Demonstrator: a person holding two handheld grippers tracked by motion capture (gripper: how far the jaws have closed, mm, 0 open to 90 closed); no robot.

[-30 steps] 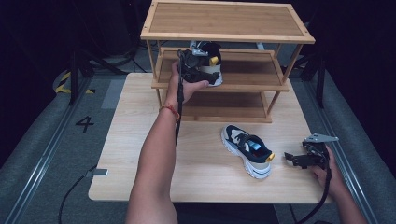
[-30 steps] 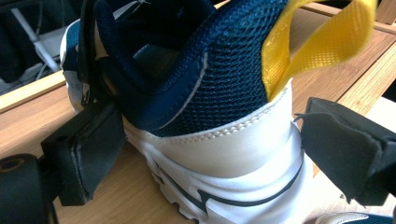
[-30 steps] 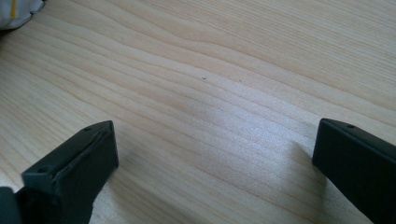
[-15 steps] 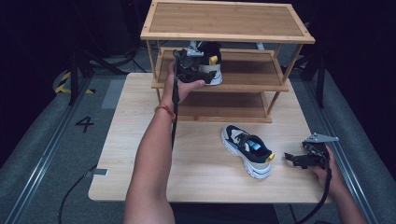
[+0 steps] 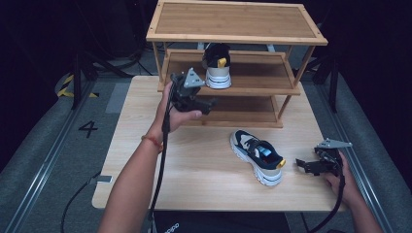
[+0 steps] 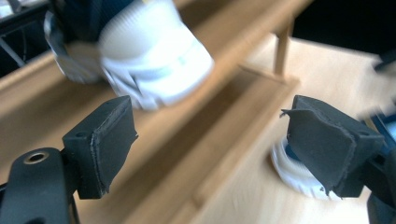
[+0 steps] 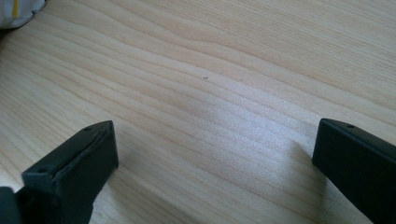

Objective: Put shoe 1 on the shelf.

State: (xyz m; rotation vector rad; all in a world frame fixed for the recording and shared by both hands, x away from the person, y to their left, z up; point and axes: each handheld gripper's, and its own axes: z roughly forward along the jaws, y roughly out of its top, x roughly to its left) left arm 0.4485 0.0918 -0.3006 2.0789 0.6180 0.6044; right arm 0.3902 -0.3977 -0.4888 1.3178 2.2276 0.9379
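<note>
Now, taking the wooden rack (image 5: 228,92) as landmark: the left tongs (image 5: 206,104) hang just in front of its middle shelf, jaws wide and empty after narrowing a little, and one shoe (image 5: 216,67) stands on that shelf, heel outward. The second shoe (image 5: 257,156) lies on the tabletop (image 5: 194,174) in front of the rack's right half, its long axis slanting, heel toward the near right. The right tongs (image 5: 302,165), wide and empty, rest just right of that heel, so the right hand looks nearer.
</note>
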